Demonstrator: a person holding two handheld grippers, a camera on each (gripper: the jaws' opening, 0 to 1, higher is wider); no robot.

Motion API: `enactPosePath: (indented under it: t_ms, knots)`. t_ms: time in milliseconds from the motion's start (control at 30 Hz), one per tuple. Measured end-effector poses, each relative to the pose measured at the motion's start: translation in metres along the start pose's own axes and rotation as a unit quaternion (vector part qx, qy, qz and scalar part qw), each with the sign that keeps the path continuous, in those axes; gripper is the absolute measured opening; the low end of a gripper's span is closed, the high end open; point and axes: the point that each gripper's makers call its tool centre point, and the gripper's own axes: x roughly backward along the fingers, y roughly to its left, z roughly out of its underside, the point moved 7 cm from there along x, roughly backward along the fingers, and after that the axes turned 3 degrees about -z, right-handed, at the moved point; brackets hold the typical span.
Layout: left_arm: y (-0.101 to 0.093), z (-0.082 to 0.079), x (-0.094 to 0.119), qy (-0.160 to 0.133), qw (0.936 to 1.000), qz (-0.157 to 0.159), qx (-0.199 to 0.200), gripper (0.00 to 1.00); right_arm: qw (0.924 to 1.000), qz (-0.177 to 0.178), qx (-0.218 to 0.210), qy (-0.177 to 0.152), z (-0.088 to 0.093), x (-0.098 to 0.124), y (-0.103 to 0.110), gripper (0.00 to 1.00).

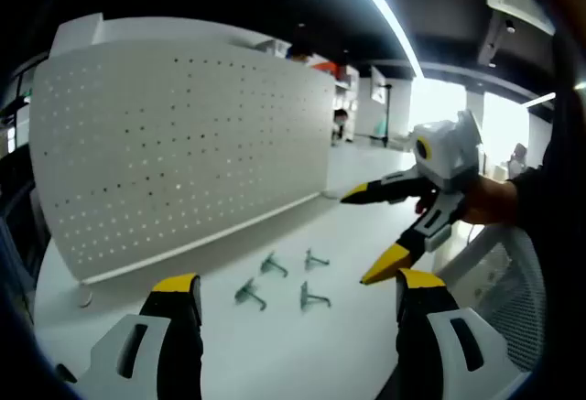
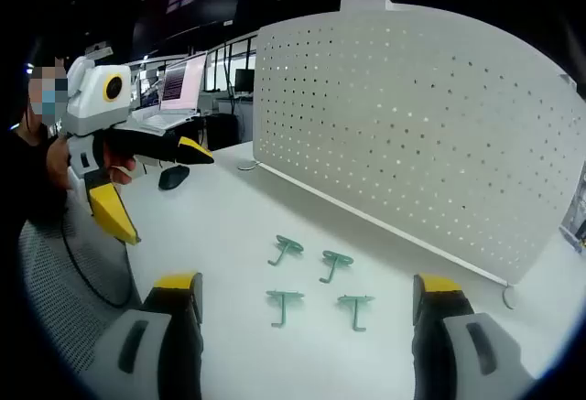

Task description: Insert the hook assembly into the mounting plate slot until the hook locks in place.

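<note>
A white perforated mounting plate stands upright on the white table; the right gripper view has the plate too. Several green hooks lie loose on the table in front of it, and the same hooks lie in a small cluster in the right gripper view. My left gripper is open above the table, short of the hooks, with nothing between its jaws. My right gripper is open and empty as well. Each shows in the other's view: the right gripper and the left gripper, both held in the air with jaws apart.
A person's hand holds the right gripper. A mesh chair stands by the table edge. A dark mouse and a laptop sit further along the table. The plate rests on a small round foot.
</note>
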Motion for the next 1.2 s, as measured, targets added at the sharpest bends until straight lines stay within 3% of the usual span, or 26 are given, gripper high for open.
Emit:
enactPosePath:
  t_ms: [1200]
  knots:
    - [0.0027,0.0037,-0.0008,0.013,0.9999,-0.005,-0.001,0.87,0.9999,-0.008,0.002,-0.009,-0.0027,-0.0008,0.0021,0.91]
